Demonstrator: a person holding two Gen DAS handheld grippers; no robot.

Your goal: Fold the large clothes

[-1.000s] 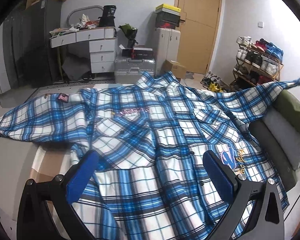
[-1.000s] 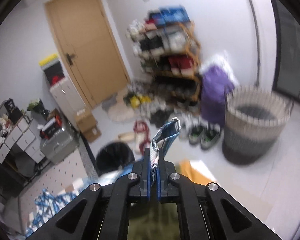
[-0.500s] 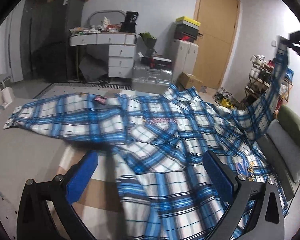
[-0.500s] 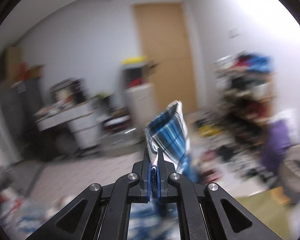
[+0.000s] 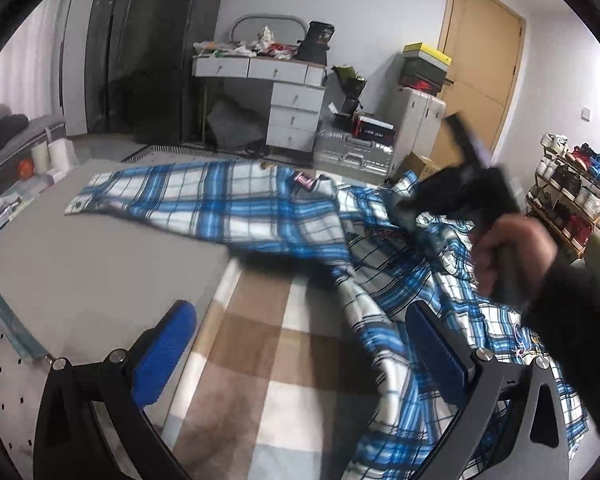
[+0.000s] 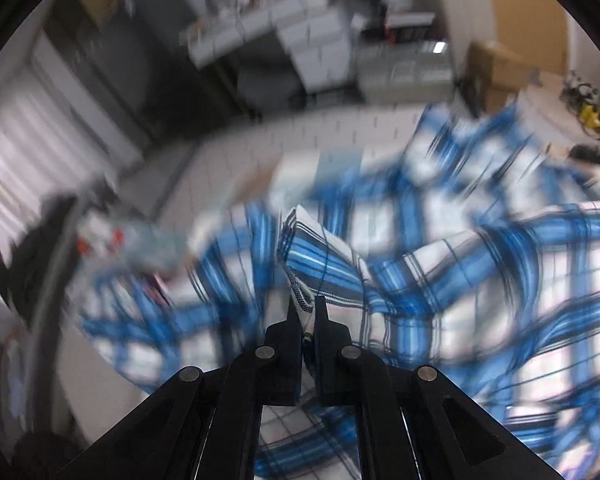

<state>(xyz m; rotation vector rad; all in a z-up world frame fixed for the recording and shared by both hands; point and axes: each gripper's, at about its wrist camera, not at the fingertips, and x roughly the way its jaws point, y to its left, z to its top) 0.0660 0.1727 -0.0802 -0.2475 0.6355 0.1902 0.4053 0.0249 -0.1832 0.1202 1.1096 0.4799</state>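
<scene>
A large blue and white plaid shirt lies spread on the bed, its left sleeve stretched out flat to the left. My left gripper is open and empty, above the checked blanket beside the shirt's left hem. My right gripper is shut on the cuff of the right sleeve and holds it over the shirt's body. It also shows blurred in the left wrist view, held by a hand over the shirt's chest.
A brown and white checked blanket and a grey sheet cover the bed. A white desk with drawers, a silver case, a wooden door and a shoe rack stand behind. A green cushion sits at the right edge.
My right gripper has swung the right sleeve up and over from the far right towards the shirt's middle. My left gripper has shifted left, off the shirt and over the blanket.
</scene>
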